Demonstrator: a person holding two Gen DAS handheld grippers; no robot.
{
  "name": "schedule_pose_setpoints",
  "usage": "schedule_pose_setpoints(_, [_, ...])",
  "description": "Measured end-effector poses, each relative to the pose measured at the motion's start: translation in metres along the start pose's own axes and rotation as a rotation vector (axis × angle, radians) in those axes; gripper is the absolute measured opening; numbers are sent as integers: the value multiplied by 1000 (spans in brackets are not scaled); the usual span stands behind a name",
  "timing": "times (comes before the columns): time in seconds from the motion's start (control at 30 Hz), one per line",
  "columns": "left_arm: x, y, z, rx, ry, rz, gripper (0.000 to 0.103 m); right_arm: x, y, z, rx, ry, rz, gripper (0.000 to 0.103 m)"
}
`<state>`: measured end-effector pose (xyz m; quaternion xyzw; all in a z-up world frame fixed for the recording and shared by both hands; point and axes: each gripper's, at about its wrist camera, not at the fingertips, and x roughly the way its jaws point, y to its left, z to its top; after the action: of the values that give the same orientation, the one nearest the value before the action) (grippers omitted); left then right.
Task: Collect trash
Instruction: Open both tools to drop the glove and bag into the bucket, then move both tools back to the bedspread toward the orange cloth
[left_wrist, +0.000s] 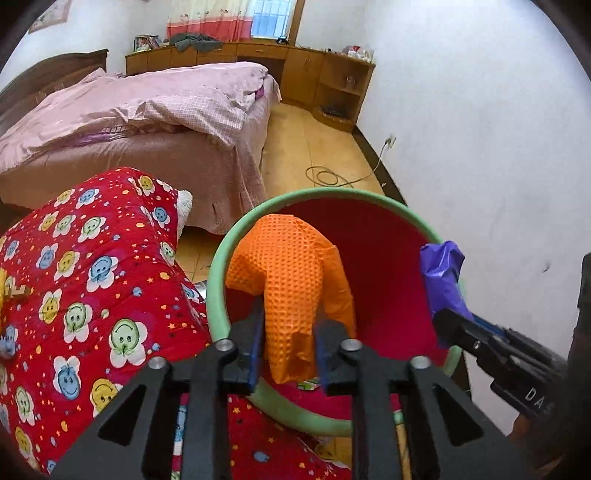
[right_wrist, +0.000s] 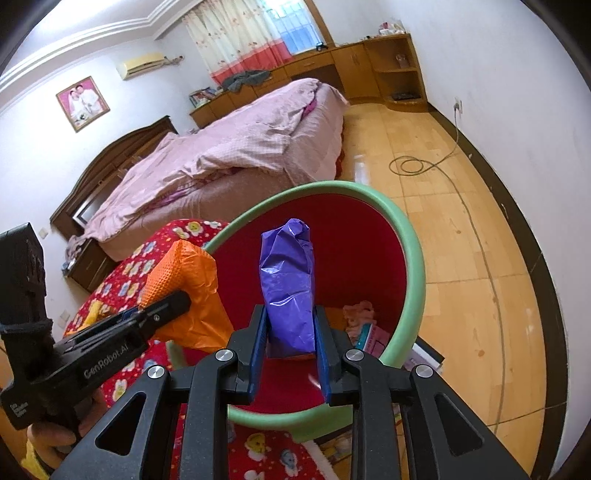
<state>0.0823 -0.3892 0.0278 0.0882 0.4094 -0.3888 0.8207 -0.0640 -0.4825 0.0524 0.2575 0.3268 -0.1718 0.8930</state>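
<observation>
The red bin (right_wrist: 369, 258) with its green rim hides most of its litter; only scraps show at the bottom. Two pieces are held over it: left gripper (left_wrist: 289, 345) clamps one orange waffle cloth (left_wrist: 291, 273), right gripper (right_wrist: 290, 345) clamps one purple bag (right_wrist: 288, 280). "GenRobot.AI" is readable on the left gripper

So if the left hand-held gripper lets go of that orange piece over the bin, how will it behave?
Probably floppy: the orange piece droops over both sides of the left hand-held gripper. It looks like thin, light waffle-textured sheet, so it may flutter. It hangs over the red bin, so it should land inside.
</observation>
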Motion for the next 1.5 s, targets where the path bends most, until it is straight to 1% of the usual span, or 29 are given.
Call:
schedule_pose_setpoints(0.07, [4,1,0,9,-2,5,39,4,-3,1,8,8,1,27])
schedule_pose_setpoints(0.13, [7,-1,1,18,-2,7,43,8,-6,2,14,14,5,27])
schedule_pose_setpoints(0.23, [9,-2,1,25,2,7,43,11,-7,5,16,25,9,28])
schedule_pose_setpoints(0.43, [9,4,1,-9,15,-11,43,19,-15,9,22,44,0,32])
schedule_pose_setpoints(0.5, [8,6,1,-22,16,-11,43,21,-16,9,25,52,-5,40])
schedule_pose_setpoints(0.93, [-23,32,-2,-88,-17,8,43,13,-6,9,31,34,-3,44])
schedule_pose_setpoints(1.1, [-42,45,-6,-115,-46,41,43,7,3,9,26,26,3,50])
schedule_pose_setpoints(1.27, [-62,63,-9,-153,-69,79,43,4,16,9,31,35,28,50])
schedule_pose_setpoints(1.37, [-72,75,-11,-168,-82,102,43,0,31,12,10,29,39,51])
schedule_pose_setpoints(1.43, [-79,83,-13,-176,-90,119,45,-4,39,12,-1,19,46,53])
schedule_pose_setpoints(1.47, [-82,88,-14,-181,-94,129,48,-5,43,13,-4,14,51,57])
schedule_pose_setpoints(1.5, [-85,93,-15,-188,-100,139,49,-5,47,13,-5,10,56,59])
